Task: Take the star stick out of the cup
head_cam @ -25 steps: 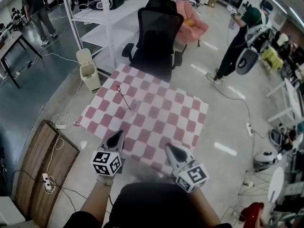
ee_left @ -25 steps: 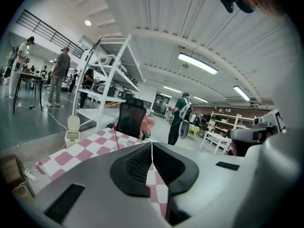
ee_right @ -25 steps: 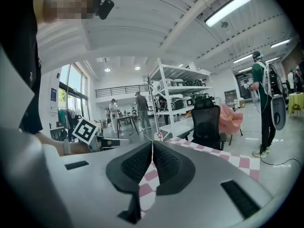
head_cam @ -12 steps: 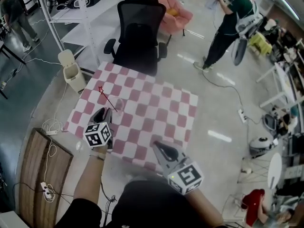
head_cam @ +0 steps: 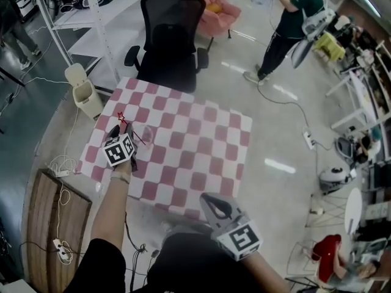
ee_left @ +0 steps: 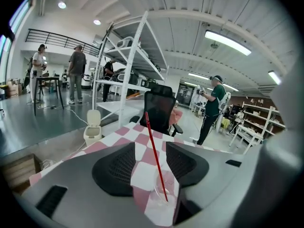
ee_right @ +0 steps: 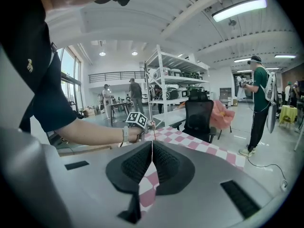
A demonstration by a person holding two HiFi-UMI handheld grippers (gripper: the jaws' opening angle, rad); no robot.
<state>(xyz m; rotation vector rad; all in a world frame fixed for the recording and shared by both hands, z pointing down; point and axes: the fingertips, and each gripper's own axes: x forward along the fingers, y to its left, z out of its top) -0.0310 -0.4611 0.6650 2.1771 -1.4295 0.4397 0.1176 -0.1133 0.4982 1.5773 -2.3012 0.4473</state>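
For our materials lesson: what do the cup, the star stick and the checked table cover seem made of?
Cup: clear, glossy, plastic or glass; the checks show through.
Star stick: thin, straight, red, probably plastic.
Table cover: matte pink-and-white checks, likely cloth or vinyl.

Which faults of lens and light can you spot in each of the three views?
Head view: bright streaks of reflected light lie on the floor, and the clear cup almost vanishes against the checked table. Left gripper view: black corners ring the picture, and the white rack leans and bows. Right gripper view: the ceiling lamp is blown out to white.
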